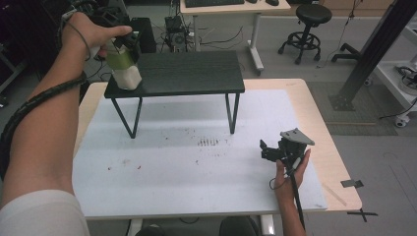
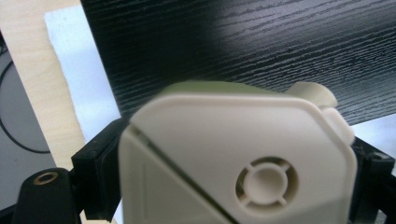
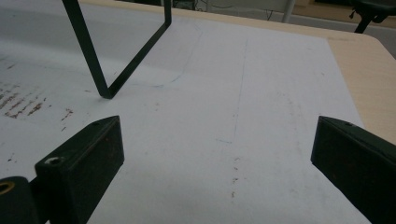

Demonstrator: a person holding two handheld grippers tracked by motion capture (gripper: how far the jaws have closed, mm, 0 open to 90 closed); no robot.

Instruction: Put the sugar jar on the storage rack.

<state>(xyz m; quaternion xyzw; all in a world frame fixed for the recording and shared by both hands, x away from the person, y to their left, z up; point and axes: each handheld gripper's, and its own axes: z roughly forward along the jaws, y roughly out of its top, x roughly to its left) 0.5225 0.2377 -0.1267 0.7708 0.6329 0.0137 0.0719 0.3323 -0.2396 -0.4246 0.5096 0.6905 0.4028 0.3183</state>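
A cream and pale-green lidded container (image 1: 125, 69) stands on the left front corner of a small black wood-grain table (image 1: 192, 73). My left gripper (image 1: 123, 54) reaches down over it from the upper left. In the left gripper view the cream container (image 2: 233, 163) sits between the two black jaws of the left gripper (image 2: 233, 182), which stand close on either side without visibly pressing, above the black tabletop (image 2: 233, 42). My right gripper (image 1: 264, 150) rests low over the white mat at the right. It is open, and the right gripper (image 3: 217, 154) has nothing between its jaws.
The small table's thin black legs (image 3: 116, 70) stand on a white mat (image 1: 196, 162) with dark smudges, laid on a light wooden table (image 1: 339, 162). Beyond are a desk, a black stool (image 1: 307, 29), cables, and a slanted black post (image 1: 373, 49) at the right.
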